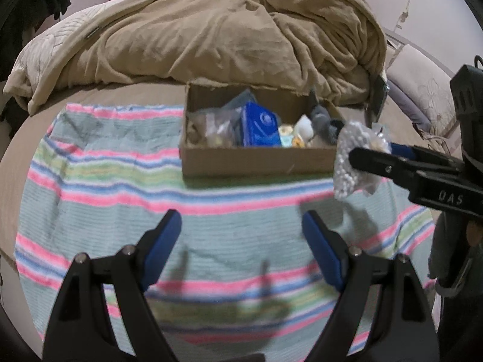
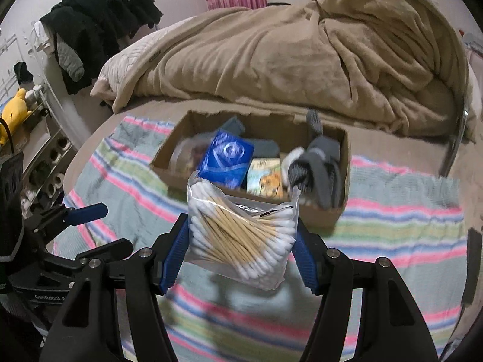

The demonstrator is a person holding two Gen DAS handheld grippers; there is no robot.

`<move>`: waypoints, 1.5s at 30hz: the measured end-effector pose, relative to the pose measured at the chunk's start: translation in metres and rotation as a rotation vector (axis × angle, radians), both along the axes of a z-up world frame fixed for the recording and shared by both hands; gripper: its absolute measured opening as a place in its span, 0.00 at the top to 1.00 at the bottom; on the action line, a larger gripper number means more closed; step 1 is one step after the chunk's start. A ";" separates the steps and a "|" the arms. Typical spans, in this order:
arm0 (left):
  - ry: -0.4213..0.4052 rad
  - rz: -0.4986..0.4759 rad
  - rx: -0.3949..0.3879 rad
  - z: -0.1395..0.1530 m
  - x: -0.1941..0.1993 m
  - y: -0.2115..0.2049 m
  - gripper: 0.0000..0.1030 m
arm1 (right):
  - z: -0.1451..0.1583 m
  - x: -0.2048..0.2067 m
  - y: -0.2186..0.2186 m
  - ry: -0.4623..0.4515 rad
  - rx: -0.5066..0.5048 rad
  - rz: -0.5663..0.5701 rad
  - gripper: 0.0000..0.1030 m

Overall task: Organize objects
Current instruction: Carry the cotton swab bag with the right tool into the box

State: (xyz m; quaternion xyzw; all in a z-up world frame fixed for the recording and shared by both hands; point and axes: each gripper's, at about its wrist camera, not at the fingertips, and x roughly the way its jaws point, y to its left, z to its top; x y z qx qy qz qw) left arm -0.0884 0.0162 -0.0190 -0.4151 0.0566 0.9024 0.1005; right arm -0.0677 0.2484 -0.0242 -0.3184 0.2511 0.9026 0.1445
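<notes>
Bed: cardboard box (image 2: 320, 215) w/ blue packet (image 2: 225, 160), grey socks (image 2: 320, 163).

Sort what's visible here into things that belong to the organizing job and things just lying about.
Job:
- bag of cotton swabs, clamped in the right gripper
- cardboard box, already holding a blue packet and grey socks
- left gripper, open and empty

Lying about:
- tan blanket
- striped towel
- dark clothes
- yellow plush
</notes>
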 end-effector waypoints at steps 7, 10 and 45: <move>0.019 0.004 0.015 0.004 -0.029 0.003 0.19 | 0.006 -0.019 0.019 0.009 0.031 0.008 0.35; 0.028 0.004 0.015 0.005 -0.040 0.004 0.19 | 0.009 -0.028 0.028 0.012 0.045 0.013 0.35; 0.038 0.036 0.043 0.000 -0.101 -0.005 0.19 | -0.026 -0.091 0.081 -0.011 0.016 -0.010 0.34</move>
